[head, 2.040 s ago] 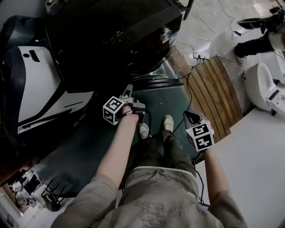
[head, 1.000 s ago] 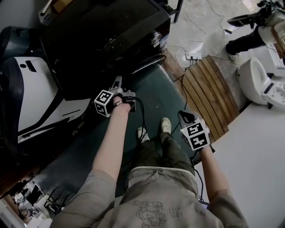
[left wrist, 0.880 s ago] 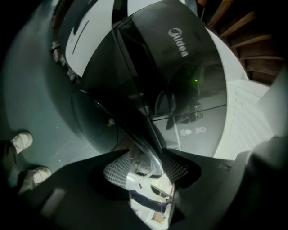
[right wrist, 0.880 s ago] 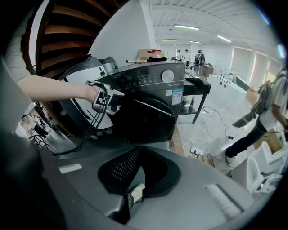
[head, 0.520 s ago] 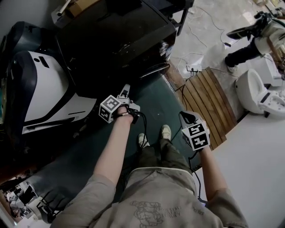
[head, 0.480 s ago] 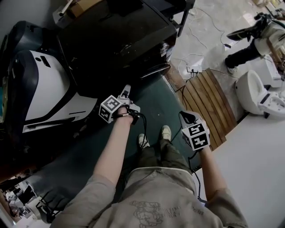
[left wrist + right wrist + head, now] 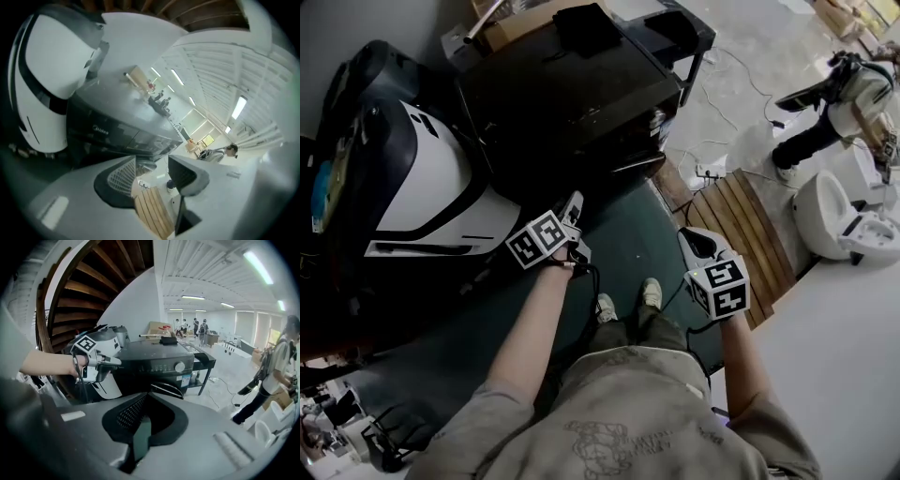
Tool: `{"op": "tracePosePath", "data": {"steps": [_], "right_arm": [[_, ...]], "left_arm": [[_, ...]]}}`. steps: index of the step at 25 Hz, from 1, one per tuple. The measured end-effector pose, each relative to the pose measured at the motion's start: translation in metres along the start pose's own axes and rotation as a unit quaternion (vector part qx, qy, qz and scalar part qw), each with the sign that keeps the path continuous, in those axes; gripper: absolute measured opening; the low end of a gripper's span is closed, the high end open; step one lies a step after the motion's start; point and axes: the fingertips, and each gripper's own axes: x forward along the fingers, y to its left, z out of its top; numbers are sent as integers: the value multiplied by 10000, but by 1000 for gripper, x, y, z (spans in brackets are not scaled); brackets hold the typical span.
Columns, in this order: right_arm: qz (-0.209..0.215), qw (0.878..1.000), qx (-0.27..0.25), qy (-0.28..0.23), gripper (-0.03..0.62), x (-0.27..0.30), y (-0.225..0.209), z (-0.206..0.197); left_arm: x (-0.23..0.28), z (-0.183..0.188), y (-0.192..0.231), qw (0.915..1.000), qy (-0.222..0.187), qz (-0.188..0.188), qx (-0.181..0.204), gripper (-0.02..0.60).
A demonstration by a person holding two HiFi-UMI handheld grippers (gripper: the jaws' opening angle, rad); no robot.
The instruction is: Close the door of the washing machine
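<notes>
Head view, with both gripper views. The washer (image 7: pixel 572 94), a black box, stands at the far side of a green mat (image 7: pixel 628 234), with a white housing (image 7: pixel 422 187) to its left and a slatted wooden board (image 7: pixel 741 225) to its right. The person stands on the mat, facing the washer's front.

The washer's front edge runs left to right and slants away toward the right. The control panel and its knob (image 7: pixel 179 366) face the person. The door (image 7: pixel 166 389) sits low on that front, below the panel, and shows as curved bright rim lines. Being round, it has no marked long axis. Whether it is latched or slightly ajar cannot be told.

The left gripper (image 7: pixel 572 211) is held forward near the left part of the front, pointing at the machine. Its jaws are parted with nothing between them, and it appears clear of the washer. This is probably a pushing posture rather than a grasping one.

The right gripper (image 7: pixel 698 244) hangs lower and nearer the person, over the right edge of the mat. Its jaws are pressed together and empty, so it is probably parked out of the way.
</notes>
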Motion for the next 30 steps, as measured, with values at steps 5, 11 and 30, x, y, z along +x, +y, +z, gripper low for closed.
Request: {"op": "tracePosePath", "data": {"steps": [5,11,30], "right_arm": [[-71,9985,-37,-550,28,-38,13,40],[-26,9924,-404,-1165,28,-79,40,89],[256,9517,-1158,-2831,28,-186,111,193]], "left_arm": [[-48,28,-35,9933,-316,-196,1097,218],[-101,44,-78,9693,-570,-376,2360,218],[-272,92,-168,8889,-1956,-584,4100,55]]}}
